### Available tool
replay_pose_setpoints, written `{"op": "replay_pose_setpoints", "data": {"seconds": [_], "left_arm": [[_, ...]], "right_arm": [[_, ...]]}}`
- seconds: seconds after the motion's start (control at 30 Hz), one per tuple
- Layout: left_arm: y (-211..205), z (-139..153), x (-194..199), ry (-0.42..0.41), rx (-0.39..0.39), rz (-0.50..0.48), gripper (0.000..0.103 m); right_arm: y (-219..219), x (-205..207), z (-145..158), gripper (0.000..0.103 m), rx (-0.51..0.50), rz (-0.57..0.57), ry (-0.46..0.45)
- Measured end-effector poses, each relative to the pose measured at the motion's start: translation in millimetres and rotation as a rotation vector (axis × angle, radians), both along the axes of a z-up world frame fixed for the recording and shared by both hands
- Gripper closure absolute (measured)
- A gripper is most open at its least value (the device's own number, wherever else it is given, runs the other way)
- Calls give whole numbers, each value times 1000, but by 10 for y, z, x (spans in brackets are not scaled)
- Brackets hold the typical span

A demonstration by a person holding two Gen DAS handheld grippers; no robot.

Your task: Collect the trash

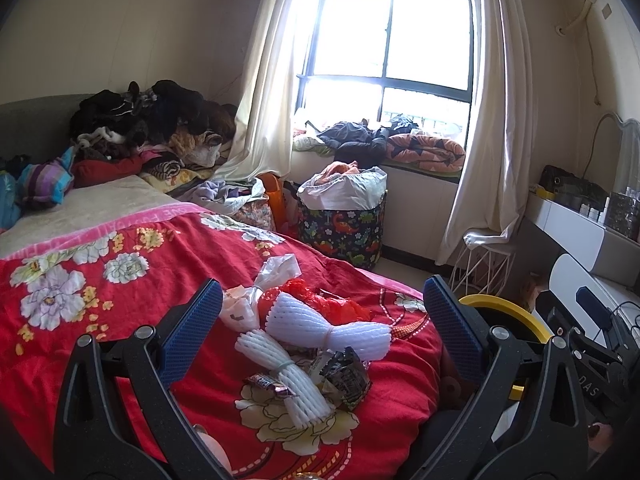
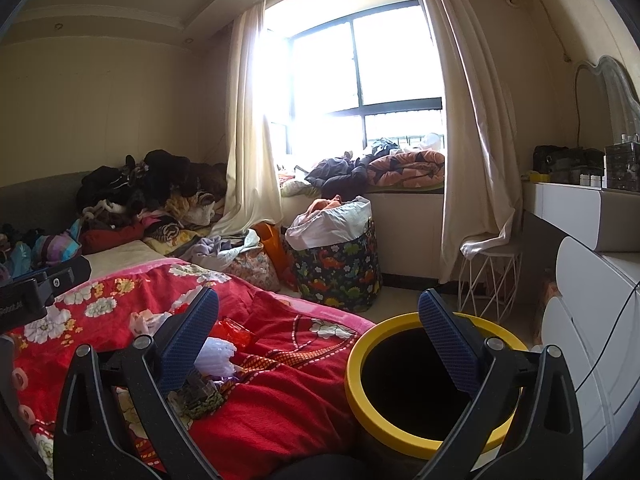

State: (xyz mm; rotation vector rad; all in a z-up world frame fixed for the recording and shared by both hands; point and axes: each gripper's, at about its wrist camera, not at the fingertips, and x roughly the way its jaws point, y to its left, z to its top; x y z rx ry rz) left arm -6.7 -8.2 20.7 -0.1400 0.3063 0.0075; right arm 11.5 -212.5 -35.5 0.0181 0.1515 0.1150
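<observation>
While the trash lies in a small heap on the red flowered bedspread (image 1: 132, 280), near the corner of the bed, nothing of it is taken yet. The heap has two white foam fruit nets — one upper (image 1: 320, 322) and one lower (image 1: 288, 380) — each tied in the middle by a band, a crumpled white plastic bag (image 1: 260, 288), a thin red plastic bag (image 1: 332, 300), a dark foil snack wrapper (image 1: 346, 376) and a small candy wrapper (image 1: 270, 384).

All of this I judge to be very light and soft. The foam nets will squash easily but spring back, so the tied waist seems the best place to pinch them. The foil and the plastic bags are thin and slippery; a crumpled fold is better to hold than a flat edge, and a loose piece may slide out.

The left gripper (image 1: 320, 320) hovers over the heap with its blue pads spread wide, holding nothing and touching nothing. The right gripper (image 2: 320, 340) is also spread wide and empty — it hangs between the bed edge and the yellow-rimmed trash bin (image 2: 356, 364), which stands on the floor just beside the bed. The bin's inside is dark, so I cannot tell what it contains.
</observation>
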Motion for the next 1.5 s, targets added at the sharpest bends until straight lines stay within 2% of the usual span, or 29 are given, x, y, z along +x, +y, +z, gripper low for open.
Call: {"op": "replay_pose_setpoints", "data": {"seconds": [0.13, 0.5, 0.9, 1.1, 1.3, 1.5], "left_arm": [[88, 35, 24, 3, -13, 18, 11], [411, -92, 89, 8, -37, 90, 11], [751, -176, 176, 19, -74, 149, 11], [929, -235, 354, 37, -112, 138, 11], [962, -299, 600, 80, -118, 126, 11], [960, -387, 874, 122, -138, 73, 11]], "right_arm": [[68, 41, 12, 5, -17, 48, 19], [419, 202, 33, 5, -59, 191, 73], [797, 473, 74, 5, -61, 332, 143], [862, 639, 81, 5, -68, 387, 169], [811, 889, 42, 6, -41, 388, 224], [690, 1115, -65, 6, -28, 381, 296]]}}
